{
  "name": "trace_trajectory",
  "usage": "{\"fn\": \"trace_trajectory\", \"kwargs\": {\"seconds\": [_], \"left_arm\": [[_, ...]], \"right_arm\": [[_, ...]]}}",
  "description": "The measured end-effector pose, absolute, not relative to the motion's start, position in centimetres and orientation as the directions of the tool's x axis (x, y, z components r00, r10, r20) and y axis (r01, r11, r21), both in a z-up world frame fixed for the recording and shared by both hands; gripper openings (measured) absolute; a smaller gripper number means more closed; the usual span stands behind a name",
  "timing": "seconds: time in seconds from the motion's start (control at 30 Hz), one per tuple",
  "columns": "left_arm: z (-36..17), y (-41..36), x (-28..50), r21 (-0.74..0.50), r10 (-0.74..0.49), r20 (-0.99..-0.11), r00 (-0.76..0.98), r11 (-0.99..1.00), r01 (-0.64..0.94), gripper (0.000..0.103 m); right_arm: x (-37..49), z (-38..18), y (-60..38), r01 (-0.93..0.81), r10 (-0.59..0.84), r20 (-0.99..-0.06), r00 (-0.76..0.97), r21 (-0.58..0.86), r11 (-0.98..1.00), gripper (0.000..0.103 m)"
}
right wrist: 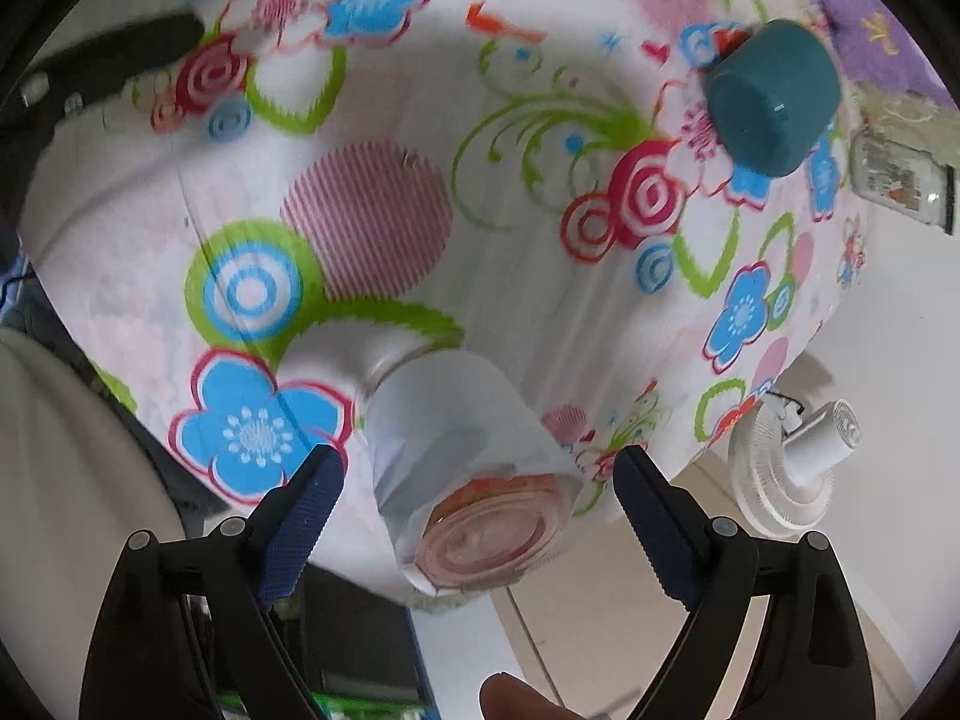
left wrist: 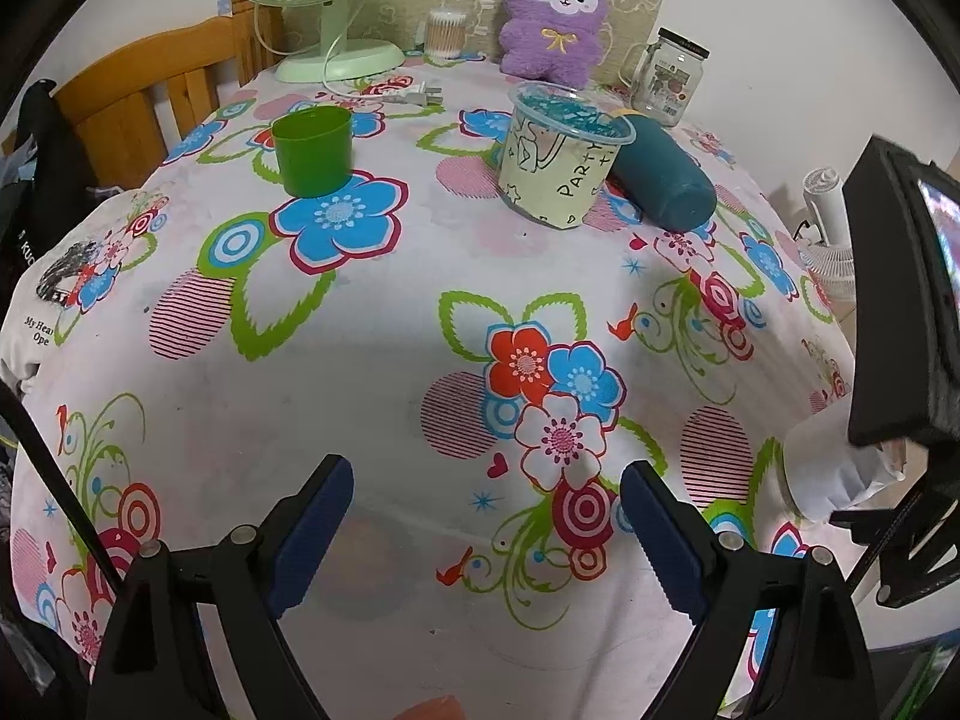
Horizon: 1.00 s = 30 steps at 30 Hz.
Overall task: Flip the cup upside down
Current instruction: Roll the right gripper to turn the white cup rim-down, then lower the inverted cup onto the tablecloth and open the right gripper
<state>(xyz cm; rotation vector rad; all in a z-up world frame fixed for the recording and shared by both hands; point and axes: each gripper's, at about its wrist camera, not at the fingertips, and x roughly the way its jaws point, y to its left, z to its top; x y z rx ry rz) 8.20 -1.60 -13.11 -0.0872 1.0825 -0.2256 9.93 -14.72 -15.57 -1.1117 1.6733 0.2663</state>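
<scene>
Two grippers in play, both with jaws spread wide, neither holding anything. Left gripper (left wrist: 486, 534) hovers over the flowered cloth on the desk (left wrist: 384, 360), nothing between its blue pads (left wrist: 312, 534).

Right gripper (right wrist: 477, 516) has the cup (right wrist: 462, 456) sitting in the gap between its jaws, not touching either pad as far as I can tell. Cup is wrapped in white paper, mouth down on the cloth near the desk edge, reddish base facing up toward the camera, slightly blurred. In the left wrist view the same cup (left wrist: 834, 468) shows at 3 o'clock, partly hidden behind the right gripper's black body.

Other things on the desk, left wrist view:
- green cup (left wrist: 312, 150) upright at 11 o'clock
- clear printed tub (left wrist: 564, 162) marked "PARTY" at 12–1 o'clock
- teal bottle (left wrist: 666, 180) lying on its side, touching the tub's right side; also seen in the right wrist view (right wrist: 774, 99) at 1 o'clock
- purple plush toy (left wrist: 555, 15) at the back, 12 o'clock
- glass jar (left wrist: 669, 75) with handle, right of the plush
- green fan (left wrist: 318, 6) at the back left, 11 o'clock

White fan (right wrist: 792, 468) stands on the floor off the desk, 4 o'clock in the right wrist view.
</scene>
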Motion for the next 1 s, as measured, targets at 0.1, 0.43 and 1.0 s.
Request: {"fn": "trace_trajectory", "kwargs": {"seconds": [0.1, 0.43, 1.0], "left_arm": [[-12.7, -1.4, 8.1, -0.183, -0.221, -0.859, 0.462, 0.975, 0.126, 0.092], [-10.9, -0.8, 7.6, -0.188, -0.209, -0.837, 0.505, 0.978, 0.092, 0.092], [-6.1, -3.3, 4.9, -0.152, -0.172, -0.765, 0.621, 0.985, 0.084, 0.092]], "right_arm": [[10.1, -14.6, -14.7, -0.738, -0.458, -0.887, 0.054, -0.344, 0.581, 0.093], [9.6, -11.8, -15.8, -0.62, -0.198, -0.961, 0.192, -0.275, 0.735, 0.093], [2.1, -6.6, -21.9, -0.342, 0.167, -0.738, 0.654, -0.091, 0.935, 0.093]]}}
